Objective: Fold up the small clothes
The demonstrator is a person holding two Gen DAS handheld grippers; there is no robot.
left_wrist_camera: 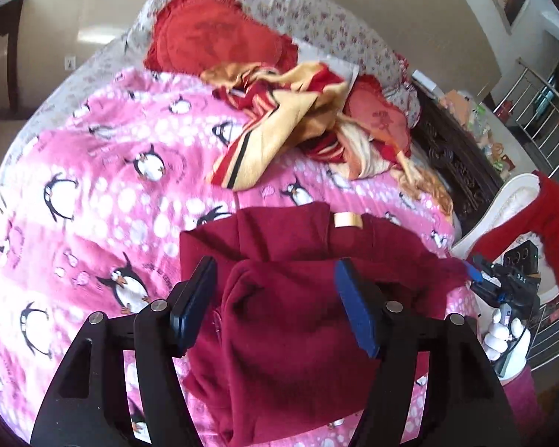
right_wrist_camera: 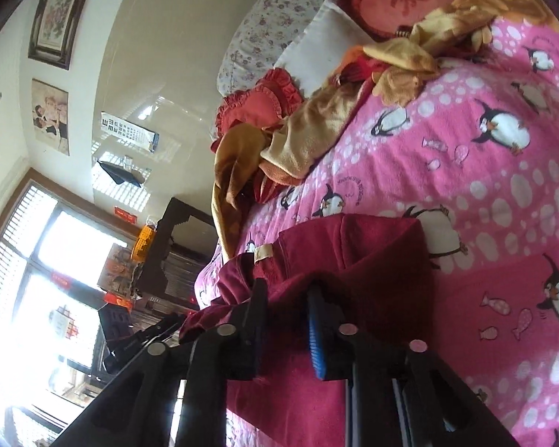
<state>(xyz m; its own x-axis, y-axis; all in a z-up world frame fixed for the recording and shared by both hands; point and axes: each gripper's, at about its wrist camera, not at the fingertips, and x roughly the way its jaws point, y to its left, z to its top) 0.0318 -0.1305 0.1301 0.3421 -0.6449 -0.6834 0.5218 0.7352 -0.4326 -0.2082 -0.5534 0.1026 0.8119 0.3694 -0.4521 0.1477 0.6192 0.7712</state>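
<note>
Left wrist view shows the maroon garment lying partly folded on the pink penguin blanket, with the left gripper hanging over it, jaws spread wide and holding nothing. The right gripper, seen from its own camera, has its jaws part open with a maroon edge between them; whether they pinch it I cannot tell. If that hold is loose, the thick fleece could slip and the fold spring open or drag crooked.

Bright daylight, blown-out window, fisheye warp.
</note>
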